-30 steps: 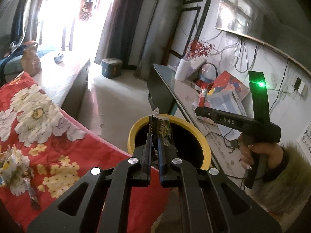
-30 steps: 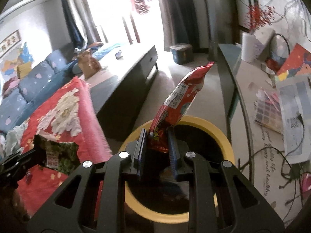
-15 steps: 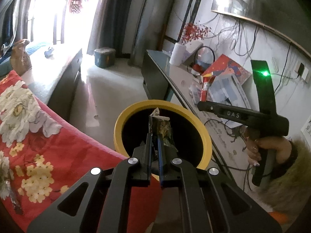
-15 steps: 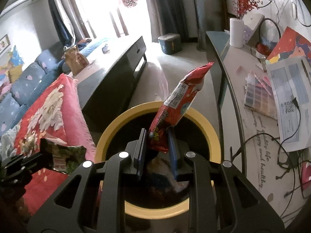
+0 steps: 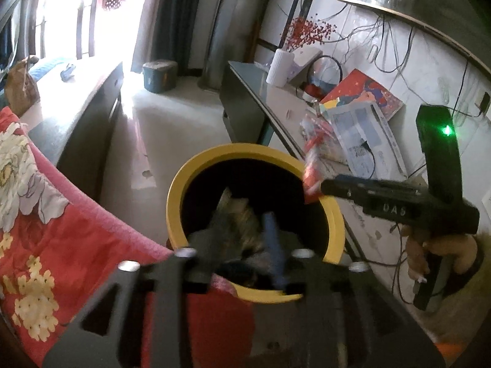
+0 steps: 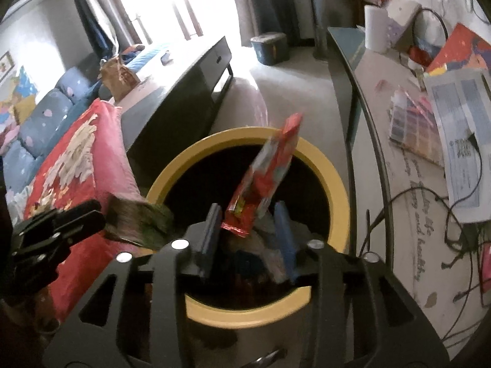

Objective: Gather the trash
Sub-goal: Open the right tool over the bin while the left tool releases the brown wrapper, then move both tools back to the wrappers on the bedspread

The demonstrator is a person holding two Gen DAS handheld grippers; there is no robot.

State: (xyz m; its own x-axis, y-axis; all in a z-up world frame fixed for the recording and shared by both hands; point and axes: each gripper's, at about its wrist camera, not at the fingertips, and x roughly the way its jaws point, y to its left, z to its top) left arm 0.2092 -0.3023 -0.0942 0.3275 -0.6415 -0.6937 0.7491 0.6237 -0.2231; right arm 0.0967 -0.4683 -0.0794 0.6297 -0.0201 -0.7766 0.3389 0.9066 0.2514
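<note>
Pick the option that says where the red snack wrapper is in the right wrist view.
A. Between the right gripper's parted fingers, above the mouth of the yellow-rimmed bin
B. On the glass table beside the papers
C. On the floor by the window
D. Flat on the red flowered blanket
A: the red snack wrapper stands between the parted fingers of the right gripper, over the dark opening of the yellow-rimmed bin.

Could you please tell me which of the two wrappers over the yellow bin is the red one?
The red wrapper stands upright between the right gripper's open jaws. The other, at the left gripper, is the dark green-brown wrapper.
</note>
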